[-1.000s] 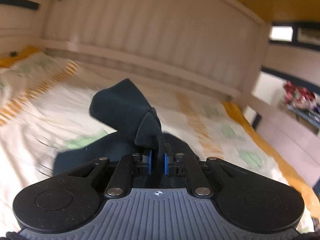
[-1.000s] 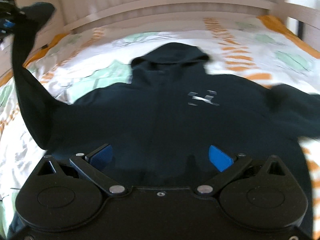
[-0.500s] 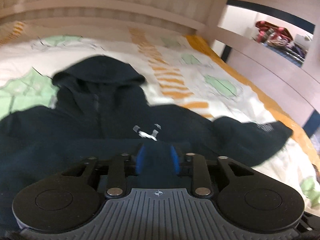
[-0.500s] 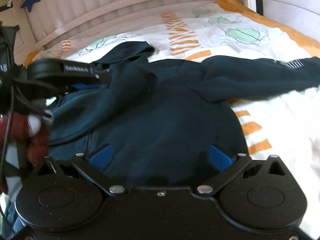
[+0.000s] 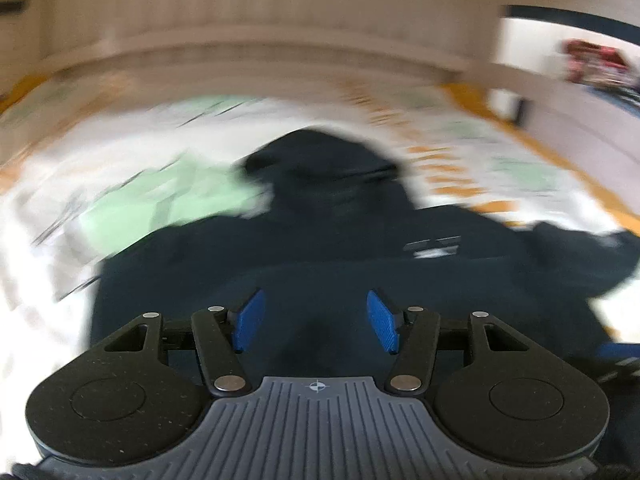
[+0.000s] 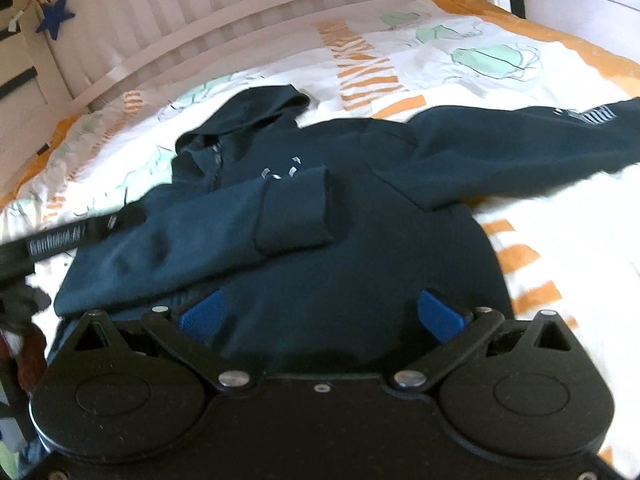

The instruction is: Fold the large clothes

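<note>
Much of the left wrist view is smeared by motion blur — the bedsheet [image 5: 132, 216] print and the wooden bed rail [image 5: 280, 52] cannot be made out sharply there, and only the dark outline of the hoodie [image 5: 328, 240] with its pale chest logo is readable. The left gripper [image 5: 316, 320] is seen with its jaws parted, having just been opening; nothing is pressed between its blue pads [image 5: 249, 320], with only the hoodie's fabric below them.

In the right wrist view the hoodie [image 6: 360, 240] is shown clearly, spread front-up on the bed, hood toward the slatted rail [image 6: 240, 40]. One sleeve [image 6: 200, 236] is laid across the chest, its cuff partly covering the logo; the other sleeve [image 6: 520, 152] is stretched out toward the frame's right edge, where its end is cut off. The hoodie's lower hem is hidden behind the right gripper [image 6: 320, 316], whose jaws are spread wide and hold nothing. The left gripper's body [image 6: 60, 240] is cut off at the left edge.

Bare sheet is left on the right of the hoodie and beyond the hood — up to the rail.
</note>
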Tool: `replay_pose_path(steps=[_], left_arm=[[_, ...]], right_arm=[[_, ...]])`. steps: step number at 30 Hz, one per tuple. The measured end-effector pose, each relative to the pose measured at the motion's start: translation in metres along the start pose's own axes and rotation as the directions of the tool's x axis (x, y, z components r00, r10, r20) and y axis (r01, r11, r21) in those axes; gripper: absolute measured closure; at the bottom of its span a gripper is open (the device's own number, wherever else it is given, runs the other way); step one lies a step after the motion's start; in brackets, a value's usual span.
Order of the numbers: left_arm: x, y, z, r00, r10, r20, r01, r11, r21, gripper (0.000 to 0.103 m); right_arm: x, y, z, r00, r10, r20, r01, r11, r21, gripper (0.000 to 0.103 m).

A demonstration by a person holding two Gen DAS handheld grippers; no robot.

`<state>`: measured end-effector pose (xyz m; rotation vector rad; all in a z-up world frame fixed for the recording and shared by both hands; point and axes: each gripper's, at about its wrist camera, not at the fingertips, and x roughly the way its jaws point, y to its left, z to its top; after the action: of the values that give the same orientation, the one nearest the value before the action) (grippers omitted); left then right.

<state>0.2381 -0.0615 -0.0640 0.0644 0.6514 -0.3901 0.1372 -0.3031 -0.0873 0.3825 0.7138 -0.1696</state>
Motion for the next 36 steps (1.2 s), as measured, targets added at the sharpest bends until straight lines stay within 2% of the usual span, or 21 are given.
replay_pose_path(steps=[2, 4, 5, 9, 15, 22, 23, 24, 28, 31, 33, 36], left_arm=[[0.01, 0.026, -0.008, 0.996, 0.083, -0.042, -0.085, 0.996, -0.042, 0.048], [0.021, 0.05, -0.019, 0.982, 0.161, -0.094, -0.167, 0.984, -0.058, 0.05], [0.021, 0.059, -0.024, 0.981, 0.173, -0.089, -0.179, 0.982, -0.065, 0.049], [0.01, 0.083, -0.034, 0.989, 0.144, -0.04, -0.148, 0.982, -0.116, 0.049], [0.014, 0.08, -0.035, 0.987, 0.154, -0.042, -0.158, 0.98, -0.121, 0.048], [0.014, 0.085, -0.04, 0.99, 0.141, -0.03, -0.144, 0.98, -0.14, 0.047], [0.013, 0.085, -0.04, 0.99, 0.141, -0.03, -0.144, 0.98, -0.139, 0.047], [0.013, 0.084, -0.04, 0.989, 0.142, -0.03, -0.145, 0.98, -0.137, 0.047], [0.014, 0.083, -0.039, 0.988, 0.148, -0.032, -0.151, 0.98, -0.13, 0.046], [0.013, 0.081, -0.038, 0.987, 0.157, -0.033, -0.16, 0.98, -0.118, 0.046], [0.012, 0.079, -0.036, 0.986, 0.163, -0.034, -0.166, 0.98, -0.108, 0.046], [0.006, 0.078, -0.03, 0.982, 0.184, -0.031, -0.186, 0.974, -0.125, 0.046]], right_arm=[[0.007, 0.002, 0.005, 1.0, 0.02, 0.005, -0.02, 1.0, -0.001, 0.001], [0.015, 0.005, 0.01, 0.999, 0.043, 0.002, -0.043, 0.999, -0.004, 0.001], [0.019, 0.007, 0.012, 0.999, 0.053, -0.002, -0.053, 0.999, -0.006, 0.001], [0.034, 0.01, 0.019, 0.996, 0.089, -0.015, -0.09, 0.996, -0.017, 0.001], [0.064, 0.007, 0.027, 0.993, 0.102, -0.052, -0.1, 0.994, 0.036, 0.0], [0.077, 0.011, 0.034, 0.995, 0.088, -0.055, -0.086, 0.995, 0.043, 0.002], [0.077, 0.013, 0.035, 0.995, 0.08, -0.054, -0.078, 0.996, 0.036, 0.008], [0.078, 0.015, 0.035, 0.996, 0.071, -0.053, -0.07, 0.997, 0.024, 0.019], [0.079, 0.023, 0.035, 0.998, 0.037, -0.054, -0.039, 0.999, -0.034, 0.036], [0.079, 0.026, 0.035, 0.997, 0.055, -0.05, -0.058, 0.996, -0.065, 0.063], [0.076, 0.029, 0.037, 0.997, 0.062, -0.04, -0.065, 0.995, -0.08, 0.068], [0.067, 0.038, 0.041, 0.998, 0.063, 0.014, -0.061, 0.987, -0.151, 0.069]])
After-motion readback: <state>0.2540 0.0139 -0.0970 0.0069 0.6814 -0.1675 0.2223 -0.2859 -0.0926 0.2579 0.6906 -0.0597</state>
